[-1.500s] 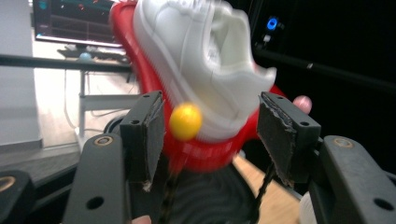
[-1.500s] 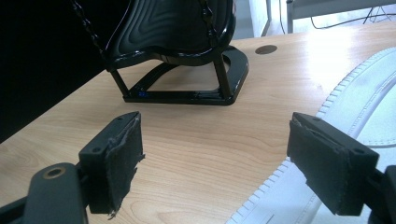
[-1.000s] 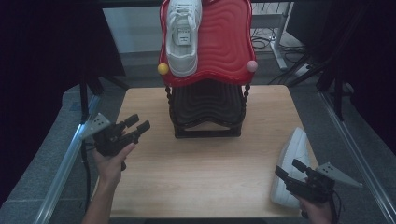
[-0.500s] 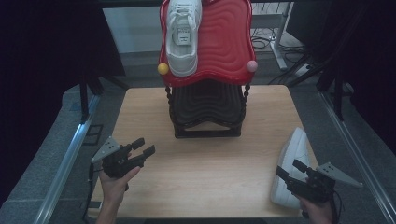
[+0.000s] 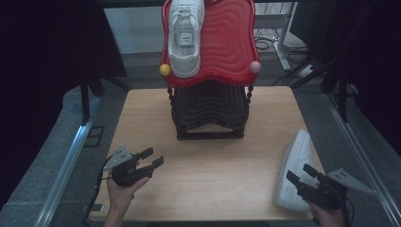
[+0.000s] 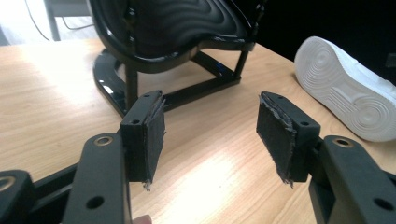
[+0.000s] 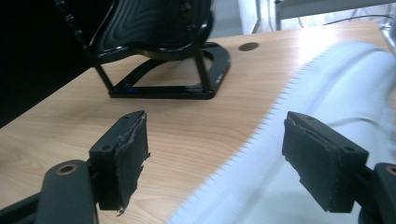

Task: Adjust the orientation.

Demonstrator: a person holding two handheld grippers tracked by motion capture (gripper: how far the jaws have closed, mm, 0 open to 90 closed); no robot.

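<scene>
Lower and nearer the table edge now, the left tool (image 5: 152,157) stays spread, while the right tool (image 5: 301,173), narrowing slightly, straddles the white shoe (image 5: 297,166) ungripped.

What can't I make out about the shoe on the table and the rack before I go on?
- Shoe on the table: high view, heel end hidden behind the right gripper; right gripper view, blurred and cut off by the frame edge.
- Lower black shelf: high view, its back is hidden under the red shelf.
- Shoe on the rack: top cut off.
</scene>
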